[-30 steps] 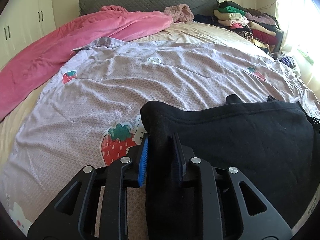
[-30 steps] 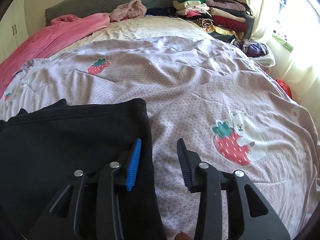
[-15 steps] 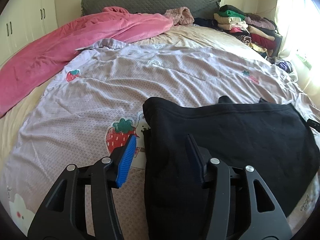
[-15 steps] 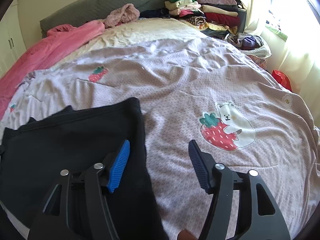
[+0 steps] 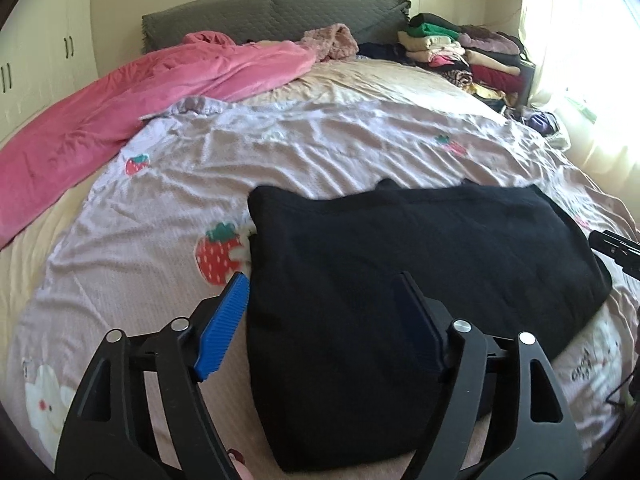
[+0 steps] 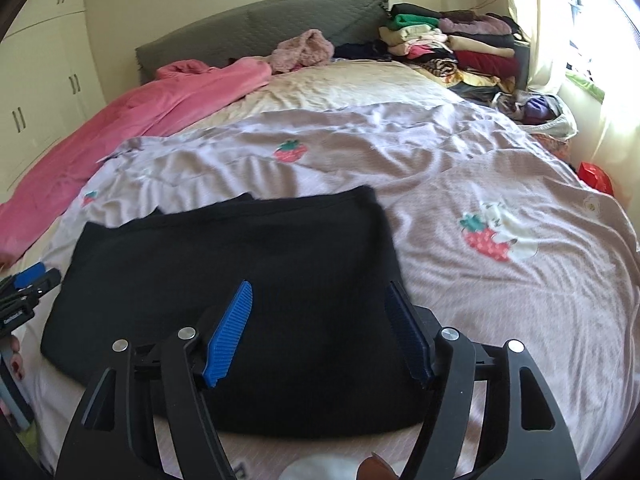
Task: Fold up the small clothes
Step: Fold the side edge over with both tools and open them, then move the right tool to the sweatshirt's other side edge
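My left gripper (image 5: 320, 328) hung over the near left edge of the black garment (image 5: 420, 280), its jaws having just spread wide, released, the blue pads clear of the cloth. My right gripper (image 6: 320, 328) stood likewise let go above the garment's (image 6: 240, 280) near right part; its jaws had been opening too, with nothing clasped. The garment lay folded flat on the lilac strawberry-print sheet (image 5: 320, 160), in front of both of us. Beyond it the sheet ran wrinkled towards a pink blanket (image 5: 120, 100) heaped along the left side. Farthest off, against the grey headboard (image 6: 280, 28), sat a crumpled pink fuzzy garment (image 6: 304, 50) and, in the right corner, a stack of folded clothes (image 6: 448, 48).
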